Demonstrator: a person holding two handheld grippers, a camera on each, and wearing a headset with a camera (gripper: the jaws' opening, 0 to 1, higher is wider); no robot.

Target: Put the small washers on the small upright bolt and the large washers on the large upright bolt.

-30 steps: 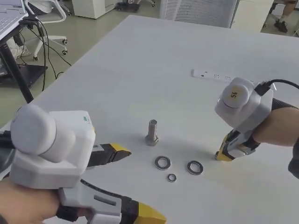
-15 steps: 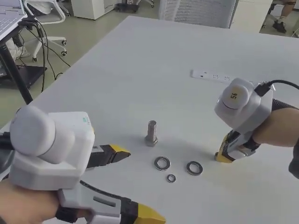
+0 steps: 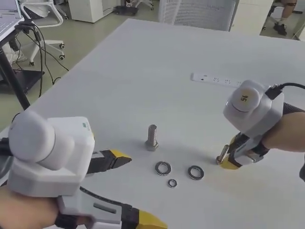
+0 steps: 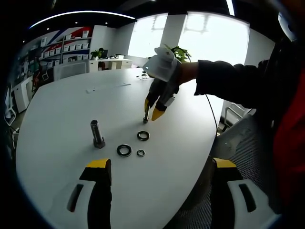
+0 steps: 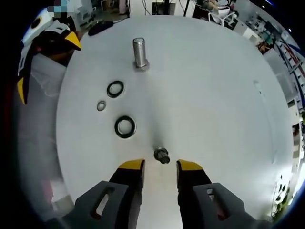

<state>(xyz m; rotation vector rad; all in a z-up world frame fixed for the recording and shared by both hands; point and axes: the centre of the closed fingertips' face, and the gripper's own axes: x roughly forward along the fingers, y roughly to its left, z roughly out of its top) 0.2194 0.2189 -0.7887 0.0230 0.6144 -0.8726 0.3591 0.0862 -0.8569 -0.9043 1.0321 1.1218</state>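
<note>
A large bolt [image 3: 152, 137] [image 4: 96, 134] [image 5: 139, 53] stands upright on the white table [image 3: 143, 71]. In front of it lie two large washers [image 3: 163, 167] [image 3: 195, 172] and one small washer [image 3: 172, 183] [image 5: 101, 105]. The small bolt [image 3: 222, 153] [image 5: 161, 154] stands just ahead of my right gripper [image 3: 228, 160] [image 5: 161, 168], whose jaws are open and apart from it. My left gripper [image 3: 138, 191] [image 4: 159, 164] hovers wide open at the near left with nothing between its jaws.
A white power strip [image 3: 215, 78] lies further back on the table. The table's left edge [image 3: 62, 81] drops to a floor with cables and an office chair [image 3: 43, 9]. Bare tabletop stretches beyond the bolts.
My right gripper has drawn back slightly, and the small bolt that it hid now shows standing at its tips. The left gripper and washers have held still.
</note>
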